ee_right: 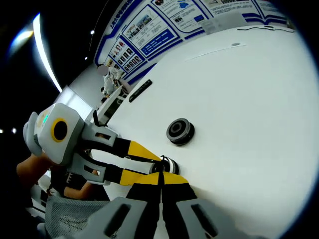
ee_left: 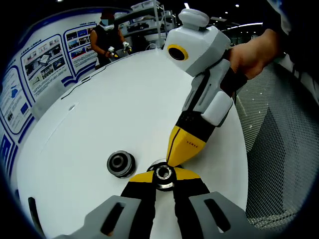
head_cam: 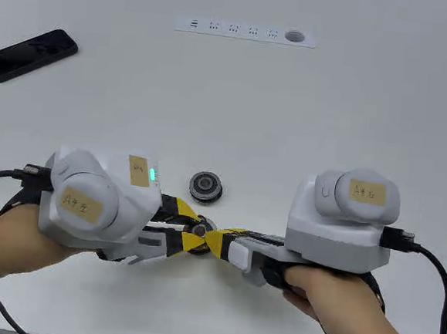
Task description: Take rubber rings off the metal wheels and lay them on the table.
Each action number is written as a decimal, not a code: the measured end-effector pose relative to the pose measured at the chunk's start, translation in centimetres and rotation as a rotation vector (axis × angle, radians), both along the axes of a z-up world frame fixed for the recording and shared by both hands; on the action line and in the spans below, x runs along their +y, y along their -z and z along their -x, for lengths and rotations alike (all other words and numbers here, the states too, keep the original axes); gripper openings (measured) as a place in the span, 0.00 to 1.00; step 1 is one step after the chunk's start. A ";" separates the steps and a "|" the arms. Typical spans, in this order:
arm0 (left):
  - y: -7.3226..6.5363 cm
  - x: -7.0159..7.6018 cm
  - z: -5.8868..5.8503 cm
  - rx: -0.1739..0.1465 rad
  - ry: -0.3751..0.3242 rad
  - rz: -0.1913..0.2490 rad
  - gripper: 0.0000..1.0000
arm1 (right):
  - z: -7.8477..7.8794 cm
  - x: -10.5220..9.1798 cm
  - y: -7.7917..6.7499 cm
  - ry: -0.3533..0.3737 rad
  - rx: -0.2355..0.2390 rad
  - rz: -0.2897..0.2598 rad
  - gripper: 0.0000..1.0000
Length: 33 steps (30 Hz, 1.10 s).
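Left gripper [head_cam: 195, 228] clamps a metal wheel [ee_left: 163, 174] at the desk's [head_cam: 290, 110] near edge while the right gripper [ee_right: 160, 175], jaws pressed together, noses at its rim, so removal seems to be starting; next it must catch the rubber ring [ee_right: 172, 162] and pull.

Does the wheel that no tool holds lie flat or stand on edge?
Flat: the wheel rests on the table, its round face and hub turned upward.

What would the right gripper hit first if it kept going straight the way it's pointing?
The small silver metal wheel: the right gripper has its closed tips apparently touching it. The wheel sits clamped in the left gripper, whose yellow jaws would likely come next.
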<state>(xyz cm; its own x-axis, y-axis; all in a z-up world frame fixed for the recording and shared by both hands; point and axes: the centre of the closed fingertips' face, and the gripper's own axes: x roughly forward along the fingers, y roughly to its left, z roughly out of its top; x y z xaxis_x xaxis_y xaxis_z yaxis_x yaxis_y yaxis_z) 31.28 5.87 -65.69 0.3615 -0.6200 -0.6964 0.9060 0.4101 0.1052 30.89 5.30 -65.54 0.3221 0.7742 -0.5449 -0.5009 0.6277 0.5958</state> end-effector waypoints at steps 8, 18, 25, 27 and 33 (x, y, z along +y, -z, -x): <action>0.0 0.0 0.0 0.000 -0.007 0.002 0.13 | 0.0 -0.1 -0.2 0.030 0.026 -0.028 0.01; -0.1 0.2 0.1 -0.004 -0.070 0.055 0.13 | 0.0 0.0 -0.4 0.067 0.079 -0.083 0.01; -0.1 0.3 0.1 -0.013 -0.084 0.053 0.14 | 0.0 0.2 -0.2 0.079 0.095 -0.092 0.01; -0.1 0.3 0.1 -0.007 -0.087 0.053 0.14 | 0.0 0.2 -0.2 0.083 0.100 -0.093 0.01; -0.1 0.3 0.1 -0.009 -0.085 0.048 0.14 | 0.0 0.1 -0.2 0.095 0.111 -0.102 0.01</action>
